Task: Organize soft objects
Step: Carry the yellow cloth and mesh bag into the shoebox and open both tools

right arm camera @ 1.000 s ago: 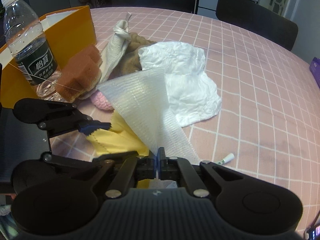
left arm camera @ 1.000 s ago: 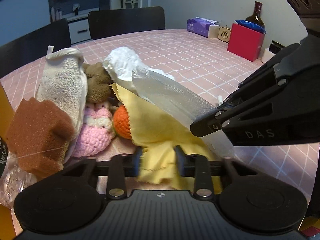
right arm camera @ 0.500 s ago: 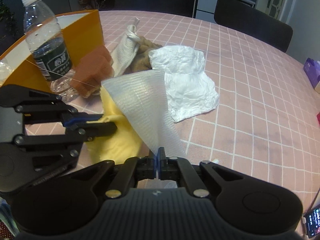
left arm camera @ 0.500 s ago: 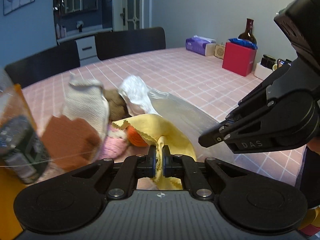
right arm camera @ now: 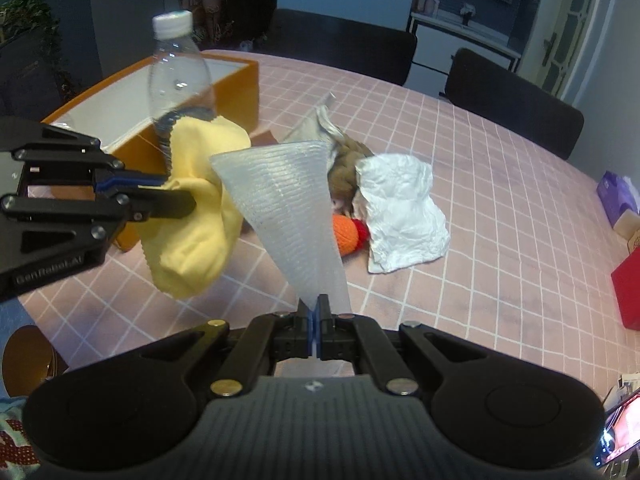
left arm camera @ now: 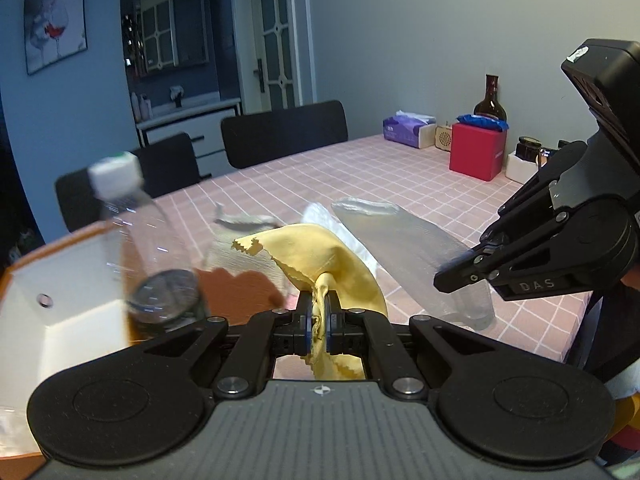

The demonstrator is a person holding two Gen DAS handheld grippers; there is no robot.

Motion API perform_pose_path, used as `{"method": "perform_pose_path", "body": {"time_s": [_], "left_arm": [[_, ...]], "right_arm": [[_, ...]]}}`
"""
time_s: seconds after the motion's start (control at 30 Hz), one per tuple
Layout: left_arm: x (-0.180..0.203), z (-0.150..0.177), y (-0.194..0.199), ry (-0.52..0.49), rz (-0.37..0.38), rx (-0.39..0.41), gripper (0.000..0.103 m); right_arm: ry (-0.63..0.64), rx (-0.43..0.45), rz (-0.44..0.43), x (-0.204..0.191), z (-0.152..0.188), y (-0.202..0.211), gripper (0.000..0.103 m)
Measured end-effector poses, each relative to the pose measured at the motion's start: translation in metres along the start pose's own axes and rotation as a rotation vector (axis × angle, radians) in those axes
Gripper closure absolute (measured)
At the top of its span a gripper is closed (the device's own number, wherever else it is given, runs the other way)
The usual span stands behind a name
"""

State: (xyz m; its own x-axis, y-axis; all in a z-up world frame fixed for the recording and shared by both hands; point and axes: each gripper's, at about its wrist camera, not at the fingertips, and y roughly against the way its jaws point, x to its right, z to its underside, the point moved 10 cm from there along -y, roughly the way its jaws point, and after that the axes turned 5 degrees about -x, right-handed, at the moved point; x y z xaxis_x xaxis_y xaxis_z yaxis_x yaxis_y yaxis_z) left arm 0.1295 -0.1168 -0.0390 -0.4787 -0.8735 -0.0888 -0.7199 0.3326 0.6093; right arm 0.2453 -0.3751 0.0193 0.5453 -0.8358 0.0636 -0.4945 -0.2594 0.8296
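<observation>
My left gripper (left arm camera: 319, 312) is shut on a yellow cloth (left arm camera: 320, 258) and holds it up off the table; the cloth hangs from it in the right wrist view (right arm camera: 192, 216). My right gripper (right arm camera: 319, 320) is shut on a white ribbed mesh sheet (right arm camera: 288, 204), lifted and fanned out; it also shows in the left wrist view (left arm camera: 404, 248). On the pink tablecloth lie a crumpled white cloth (right arm camera: 400, 216), a brown plush (right arm camera: 348, 164), an orange knitted toy (right arm camera: 347, 233) and a beige cloth (right arm camera: 320, 128). An orange box (right arm camera: 224, 92) with a white inside stands at the left.
A clear water bottle (right arm camera: 180, 76) stands by the box, with a brown sponge (left arm camera: 236, 292) beside it. At the table's far end are a red box (left arm camera: 476, 152), a tissue box (left arm camera: 404, 130) and a dark bottle (left arm camera: 490, 100). Black chairs (right arm camera: 512, 100) stand around.
My left gripper closed on the yellow cloth and lifted it off the pile. My right gripper rose with the mesh sheet. Both cameras now look from higher up.
</observation>
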Motion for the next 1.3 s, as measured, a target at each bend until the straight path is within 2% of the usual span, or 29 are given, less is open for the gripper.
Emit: {"method": "perform_pose_path", "body": {"time_s": [0.2, 0.37, 0.7, 0.83, 1.03, 1.17, 1.3], "left_arm": [[-0.026, -0.002, 0.039, -0.015, -0.073, 0.044, 0.097], [-0.058, -0.004, 0.068, -0.007, -0.162, 0.065, 0.097], [-0.131, -0.005, 0.094, 0.004, -0.339, 0.07, 0.097], [-0.151, -0.01, 0.082, -0.02, -0.365, 0.044, 0.097], [-0.193, -0.006, 0.05, -0.024, -0.387, -0.036, 0.097], [-0.218, 0.007, 0.025, 0.007, -0.366, -0.09, 0.097], [-0.232, 0.019, 0.004, 0.033, -0.317, -0.125, 0.097]], "right_arm": [[0.046, 0.04, -0.038, -0.028, -0.015, 0.023, 0.103], [0.109, 0.082, -0.093, -0.062, -0.036, 0.039, 0.103], [0.258, 0.184, -0.214, -0.144, -0.108, 0.046, 0.103], [0.261, 0.179, -0.237, -0.169, -0.145, 0.023, 0.103], [0.24, 0.109, -0.187, -0.19, -0.2, -0.032, 0.103], [0.278, 0.057, -0.118, -0.199, -0.225, -0.071, 0.103], [0.296, -0.015, -0.078, -0.204, -0.234, -0.107, 0.103]]}}
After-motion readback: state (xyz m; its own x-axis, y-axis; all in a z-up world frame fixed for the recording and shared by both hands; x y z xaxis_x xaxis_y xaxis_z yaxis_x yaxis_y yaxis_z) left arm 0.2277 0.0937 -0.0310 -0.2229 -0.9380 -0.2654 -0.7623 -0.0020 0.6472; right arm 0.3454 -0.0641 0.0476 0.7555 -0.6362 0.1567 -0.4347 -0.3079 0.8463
